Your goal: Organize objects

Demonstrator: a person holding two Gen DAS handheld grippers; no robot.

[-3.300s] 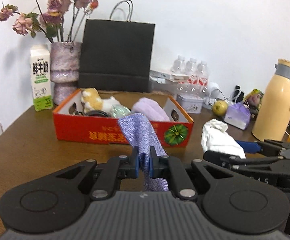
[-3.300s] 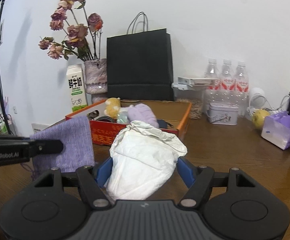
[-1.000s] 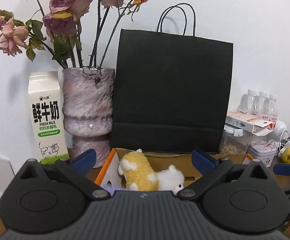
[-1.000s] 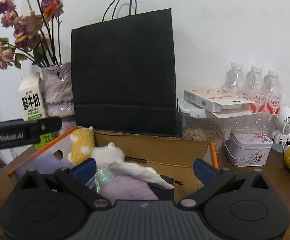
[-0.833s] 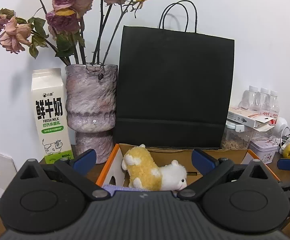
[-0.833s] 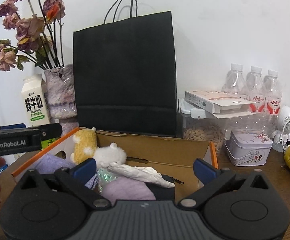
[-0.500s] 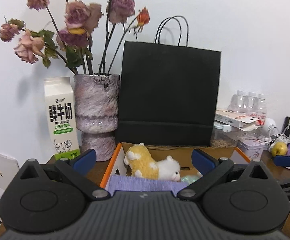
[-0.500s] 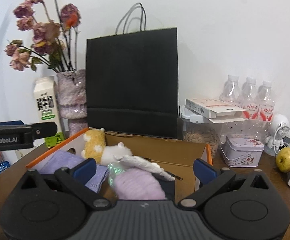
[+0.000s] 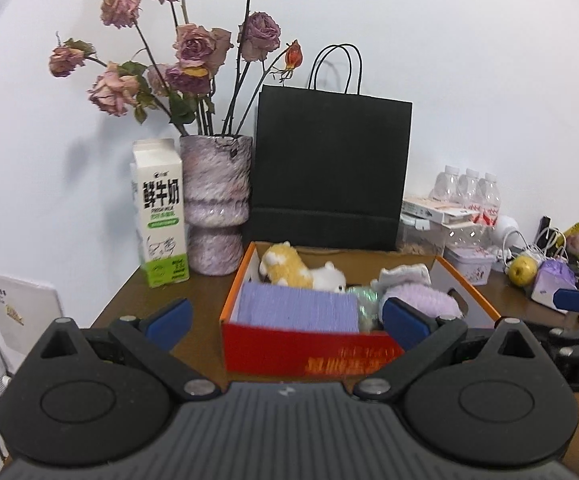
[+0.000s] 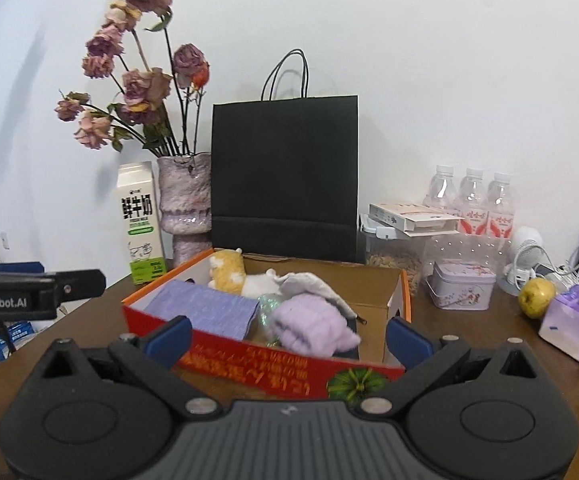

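With the folded purple knit cloth [image 9: 297, 306] and crumpled white cloth [image 10: 309, 282] lying inside the red cardboard box [image 9: 309, 354] at lower centre, packing looks mostly done; my left gripper [image 9: 285, 318] and right gripper [image 10: 289, 334] gape empty. Yellow apple [image 10: 535, 298] sits outside, right.

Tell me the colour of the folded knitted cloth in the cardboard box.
Lavender purple: the folded knitted cloth shows best in the left wrist view.

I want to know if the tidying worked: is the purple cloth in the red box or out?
In. The purple cloth lies flat inside the red box at its left end, beside the plush toy; both grippers are open and empty.
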